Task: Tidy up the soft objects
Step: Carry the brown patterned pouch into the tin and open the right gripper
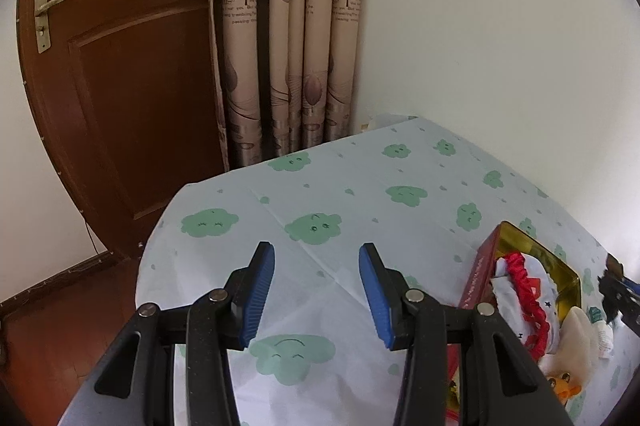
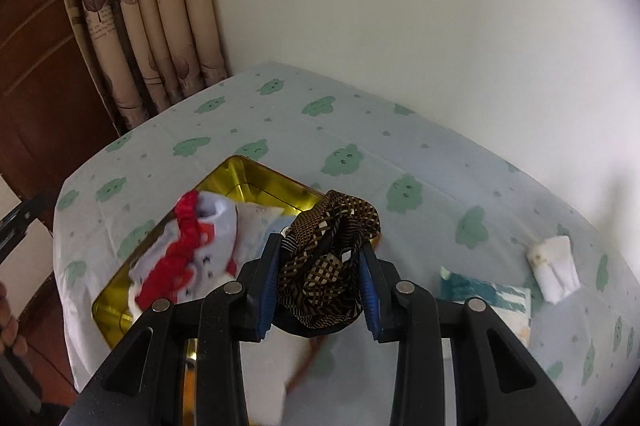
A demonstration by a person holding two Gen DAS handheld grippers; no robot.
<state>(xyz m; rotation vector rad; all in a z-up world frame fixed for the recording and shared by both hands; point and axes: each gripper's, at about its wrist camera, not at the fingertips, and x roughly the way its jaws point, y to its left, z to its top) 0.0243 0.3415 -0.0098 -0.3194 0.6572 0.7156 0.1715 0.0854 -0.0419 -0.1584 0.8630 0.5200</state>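
Brown-and-cream checked fabric bundle (image 2: 328, 258) pinched between right gripper (image 2: 320, 290) pads, held above gold-lined red rectangular tin (image 2: 256, 178) where white-and-red frilled cloth (image 2: 192, 246) lies, likely for drop-in. Left gripper (image 1: 316, 290) fingers spread, nothing held, kept aside over cloud-print sheet (image 1: 360, 186).

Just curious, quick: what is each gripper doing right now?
Left gripper: open, empty.
Right gripper: shut on a brown checked cloth.

brown-and-cream checked fabric bundle (image 2: 330, 258) was scrunched up, hanging just over the open gold tin (image 2: 244, 174), white cloth with red ruffled trim (image 2: 188, 250) was heaped inside it, small folded white cloth (image 2: 554, 268) lay off on the sheet
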